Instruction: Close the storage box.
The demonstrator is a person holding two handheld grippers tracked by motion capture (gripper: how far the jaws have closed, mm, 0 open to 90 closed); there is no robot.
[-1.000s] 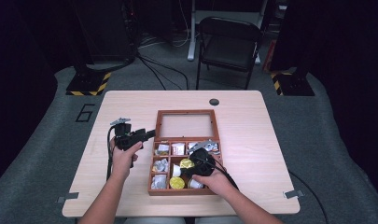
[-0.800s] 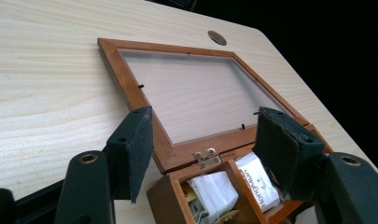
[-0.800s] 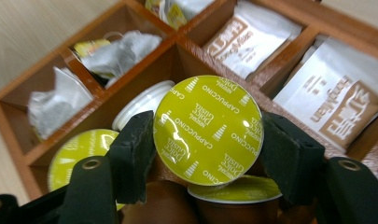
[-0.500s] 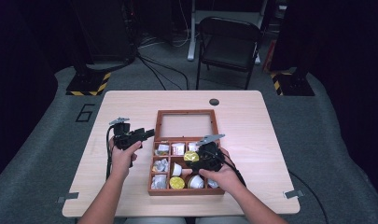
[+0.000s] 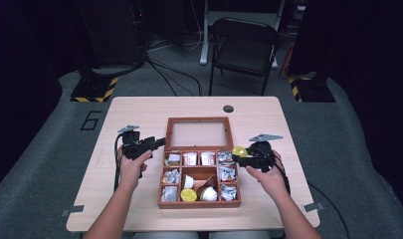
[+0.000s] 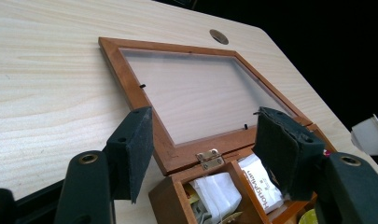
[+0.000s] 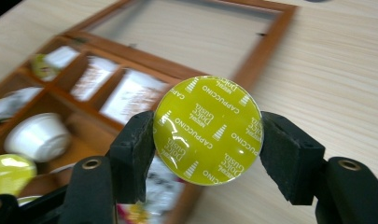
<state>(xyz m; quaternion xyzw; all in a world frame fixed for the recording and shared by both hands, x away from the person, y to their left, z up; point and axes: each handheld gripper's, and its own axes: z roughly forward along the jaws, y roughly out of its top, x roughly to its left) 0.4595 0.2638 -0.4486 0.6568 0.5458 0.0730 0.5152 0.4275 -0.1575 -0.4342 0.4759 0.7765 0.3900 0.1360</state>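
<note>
Capsule (image 7: 207, 130) lifted past box rim (image 5: 237, 179), table (image 5: 268, 112) beyond

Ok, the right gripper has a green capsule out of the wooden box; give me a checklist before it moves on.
1. Cappuccino capsule clamped between right gripper fingers: ok.
2. Capsule lifted clear of the wooden box: ok.
3. Bare table to the right for setting down: ok.
4. Left gripper open, holding nothing: ok.
5. Box lid lying flat open: ok.
6. Grip firm enough against slipping: cannot tell.
</note>
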